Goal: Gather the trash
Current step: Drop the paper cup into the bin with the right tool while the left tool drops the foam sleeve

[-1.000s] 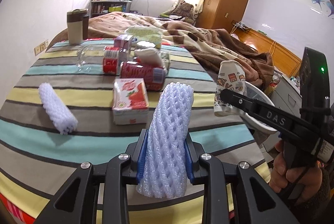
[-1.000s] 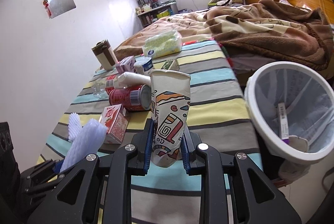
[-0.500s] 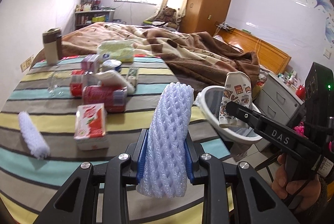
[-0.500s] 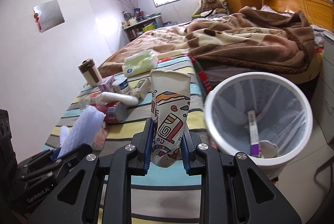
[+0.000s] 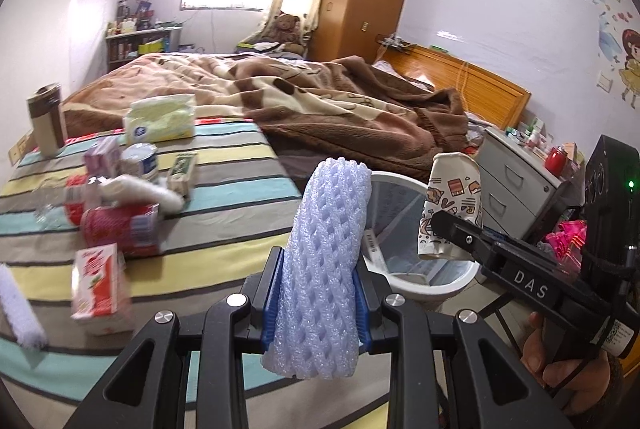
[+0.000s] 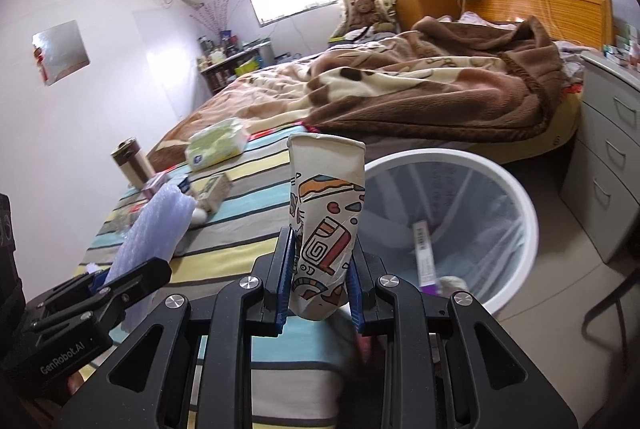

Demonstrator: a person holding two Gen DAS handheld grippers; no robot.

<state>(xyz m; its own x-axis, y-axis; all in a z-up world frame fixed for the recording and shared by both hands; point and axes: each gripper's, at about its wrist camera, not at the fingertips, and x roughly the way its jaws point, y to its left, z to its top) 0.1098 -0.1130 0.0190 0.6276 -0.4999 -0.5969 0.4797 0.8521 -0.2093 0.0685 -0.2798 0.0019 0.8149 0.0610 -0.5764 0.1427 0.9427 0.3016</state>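
Foam fruit net (image 5: 326,261) stands upright, long axis vertical, clamped in the left gripper (image 5: 318,303) beside the white bin (image 6: 516,205). The right gripper (image 6: 320,289) clamps a flattened paper cup (image 6: 326,229), mouth pointing up.

The striped bed (image 5: 224,229) carries litter — a red can (image 5: 120,231), a juice carton (image 5: 98,285), a tissue pack (image 5: 160,119).

Both grippers (loads clamped) swung rightward off striped bed (image 5: 224,197) — toward white bin (image 6: 516,197).
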